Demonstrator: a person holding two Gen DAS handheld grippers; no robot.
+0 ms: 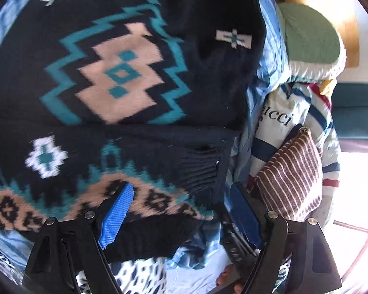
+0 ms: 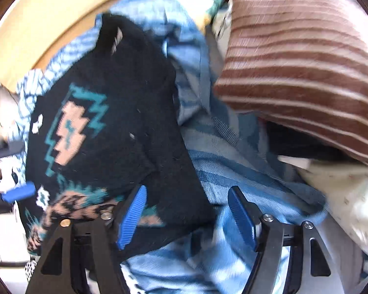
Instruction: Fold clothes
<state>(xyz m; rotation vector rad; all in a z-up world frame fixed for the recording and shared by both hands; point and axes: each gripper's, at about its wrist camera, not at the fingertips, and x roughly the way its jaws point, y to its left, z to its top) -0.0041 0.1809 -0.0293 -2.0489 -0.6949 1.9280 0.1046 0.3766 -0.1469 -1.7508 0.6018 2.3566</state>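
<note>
Blue-and-white striped bedsheet (image 1: 269, 56), brown striped cushion (image 2: 306, 68) beside it. Folded black knitted sweater with teal-and-tan motifs (image 1: 125, 73) lies under my left gripper (image 1: 181, 210) and right gripper (image 2: 186, 215), both spread empty.

I see a black knitted sweater (image 1: 125, 78) patterned with teal zigzags, a peach stepped diamond and small white crosses. Under it lies a sheet (image 1: 269, 56) striped in light and darker blue. My left gripper (image 1: 184, 210) is black with bright blue ribbed finger pads (image 1: 117, 215). Beside the sweater I see a brown cushion (image 1: 292, 178) with thin pale stripes, a white fabric (image 1: 277, 120) with blue and red stripes and black lettering, and a green, white-edged cushion (image 1: 311, 36).
</note>
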